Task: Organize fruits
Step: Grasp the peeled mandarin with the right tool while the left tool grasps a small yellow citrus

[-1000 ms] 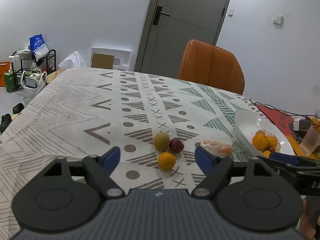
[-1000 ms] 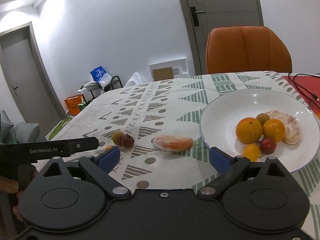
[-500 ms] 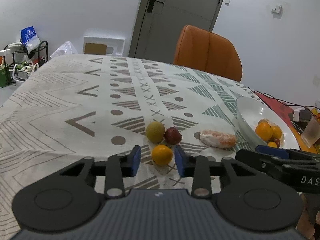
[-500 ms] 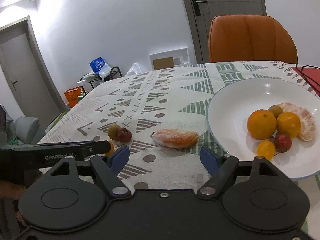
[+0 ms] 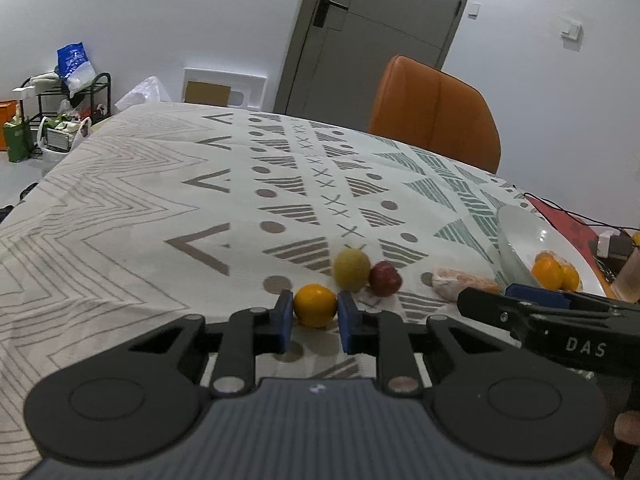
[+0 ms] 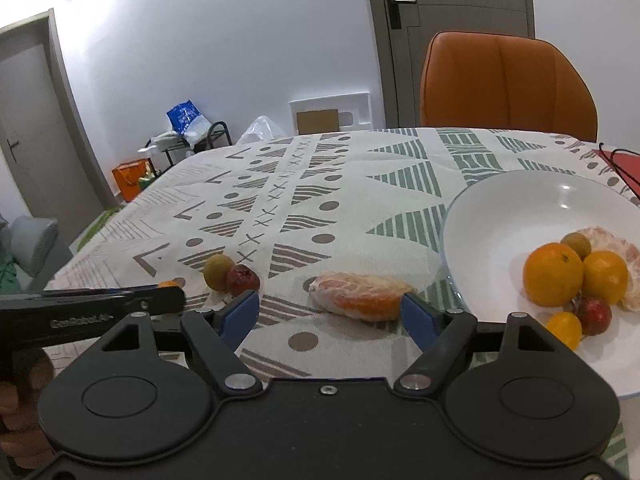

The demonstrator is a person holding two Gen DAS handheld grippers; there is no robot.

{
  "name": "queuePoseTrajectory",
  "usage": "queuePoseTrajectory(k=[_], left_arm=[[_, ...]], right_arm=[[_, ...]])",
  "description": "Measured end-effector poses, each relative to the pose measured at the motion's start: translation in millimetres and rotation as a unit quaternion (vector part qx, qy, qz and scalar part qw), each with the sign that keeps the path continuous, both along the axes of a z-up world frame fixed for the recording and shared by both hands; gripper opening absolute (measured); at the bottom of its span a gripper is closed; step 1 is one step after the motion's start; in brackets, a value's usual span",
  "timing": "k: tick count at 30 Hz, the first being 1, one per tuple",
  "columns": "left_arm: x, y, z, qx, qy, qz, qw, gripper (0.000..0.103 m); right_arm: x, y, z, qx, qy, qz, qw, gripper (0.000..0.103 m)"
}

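My left gripper [image 5: 315, 314] has its blue pads closed in on the small round orange-yellow fruit [image 5: 315, 305], one pad against each side, with the fruit low over the patterned white tablecloth [image 5: 160, 208]; I cannot tell whether it is lifted or resting. Just beyond it, the yellow-green round fruit [image 5: 351, 269] and the dark red round fruit [image 5: 384, 278] sit touching each other on the cloth. To their right lies the peeled orange segment cluster [image 5: 460, 283], close to the white ceramic bowl [image 5: 516, 232].

My right gripper [image 6: 330, 314] is spread wide and holds nothing, its blue fingertips standing on either side of that peeled cluster [image 6: 362, 295] without touching it. The bowl [image 6: 512, 208] to the right holds two larger oranges [image 6: 553, 273], a small green fruit, a small red one, a small yellow one and another peeled piece, all bunched together. An orange upholstered chair [image 6: 506, 80] stands at the far side of the table
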State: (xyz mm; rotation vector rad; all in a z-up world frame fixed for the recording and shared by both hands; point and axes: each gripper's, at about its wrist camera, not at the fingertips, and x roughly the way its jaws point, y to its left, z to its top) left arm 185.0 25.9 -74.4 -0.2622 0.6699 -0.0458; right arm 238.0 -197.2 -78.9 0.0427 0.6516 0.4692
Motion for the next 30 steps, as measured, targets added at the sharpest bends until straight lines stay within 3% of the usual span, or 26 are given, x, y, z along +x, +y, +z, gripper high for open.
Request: queuePoseTrajectory(k=[11,20,30], left_arm=[[-3.9,15.4,0.1,-0.005,-0.003,0.013,0.9999,0.022],[-5.6,24.6,-2.3,-0.01,-0.004,0.024,0.9996,0.022],[-7.8,29.4,-4.4,-0.017,-0.005,0.029,0.9994,0.022]], right_arm=[[8.6,19.0,-4.5,-0.05,0.0,-0.018,0.999,0.076],[10.0,25.9,-3.1,-0.032,-0.001,0.019,0.999,0.074],[11.5,38.7,-12.8,-0.08,-0.012,0.011,0.997,0.072]])
